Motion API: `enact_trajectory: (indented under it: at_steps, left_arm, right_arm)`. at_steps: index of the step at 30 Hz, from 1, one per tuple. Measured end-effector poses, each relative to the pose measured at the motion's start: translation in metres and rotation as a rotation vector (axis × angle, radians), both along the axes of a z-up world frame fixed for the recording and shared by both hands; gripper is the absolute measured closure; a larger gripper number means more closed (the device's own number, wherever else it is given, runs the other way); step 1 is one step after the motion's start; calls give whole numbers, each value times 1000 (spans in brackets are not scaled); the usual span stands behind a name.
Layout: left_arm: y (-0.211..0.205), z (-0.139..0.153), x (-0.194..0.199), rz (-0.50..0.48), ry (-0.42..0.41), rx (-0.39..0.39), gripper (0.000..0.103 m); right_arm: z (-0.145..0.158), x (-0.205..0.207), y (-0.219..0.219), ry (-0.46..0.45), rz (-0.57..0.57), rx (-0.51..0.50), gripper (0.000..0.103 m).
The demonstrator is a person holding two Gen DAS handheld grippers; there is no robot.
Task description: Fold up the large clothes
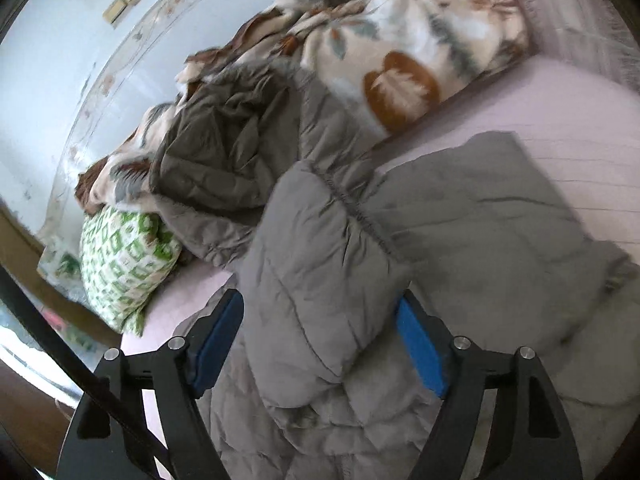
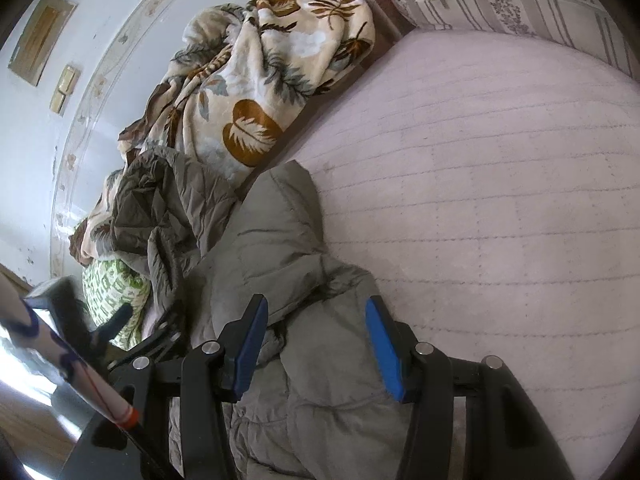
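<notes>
A grey padded jacket (image 1: 460,232) lies partly folded on the pink bed (image 1: 580,128). A puffy sleeve (image 1: 320,272) lies across it, and its near end sits between the blue pads of my open left gripper (image 1: 320,340), which do not press it. In the right wrist view the same jacket (image 2: 288,248) bunches up under my open right gripper (image 2: 316,344), whose blue pads stand on either side of a fold without closing on it. The left gripper (image 2: 116,320) shows at the lower left of that view.
A darker olive padded jacket (image 1: 224,148) is heaped behind, against a leaf-patterned blanket (image 1: 400,48). A green and white pillow (image 1: 124,264) lies at the bed's left edge. A striped cushion (image 2: 500,4) lies at the far end. The quilted pink bed (image 2: 500,184) stretches to the right.
</notes>
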State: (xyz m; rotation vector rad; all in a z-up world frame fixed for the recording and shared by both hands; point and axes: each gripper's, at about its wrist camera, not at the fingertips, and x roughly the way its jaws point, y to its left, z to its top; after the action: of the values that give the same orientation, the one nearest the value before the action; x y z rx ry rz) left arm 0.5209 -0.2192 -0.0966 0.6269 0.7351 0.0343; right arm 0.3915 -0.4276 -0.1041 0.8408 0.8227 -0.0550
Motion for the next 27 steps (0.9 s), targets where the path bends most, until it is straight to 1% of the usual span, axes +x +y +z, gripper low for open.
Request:
enact_trajectory:
  at_steps: [1, 2, 4, 6, 9, 12, 14, 17, 21, 24, 27]
  left_arm:
    - [5, 0, 2, 7, 22, -29, 76]
    - [11, 3, 7, 31, 55, -57, 87]
    - [25, 15, 10, 54, 48, -111, 87]
    - [41, 31, 12, 85, 24, -141, 88]
    - [72, 54, 14, 131, 13, -203, 88]
    - [102, 68, 17, 187, -6, -212, 89]
    - [131, 72, 19, 240, 0, -243, 90]
    - [176, 67, 22, 330, 33, -287, 90]
    - [222, 41, 29, 437, 90, -319, 90]
    - [239, 22, 31, 477, 118, -317, 90]
    - [244, 10, 30, 489, 130, -325, 90]
  right_arm:
    - [-1, 0, -2, 4, -2, -1, 47]
    - [-1, 1, -3, 8, -4, -5, 47]
    - [-2, 1, -4, 15, -7, -11, 47]
    - [-2, 2, -3, 21, -3, -17, 47]
    - [-1, 1, -1, 19, 1, -25, 47]
    - [1, 0, 2, 20, 2, -41, 47]
    - [0, 1, 4, 23, 3, -47, 47]
    - [-1, 2, 6, 30, 7, -53, 47]
    - [-2, 6, 13, 34, 21, -68, 47]
    - [-3, 9, 19, 37, 37, -81, 47]
    - [-3, 12, 24, 41, 48, -96, 47]
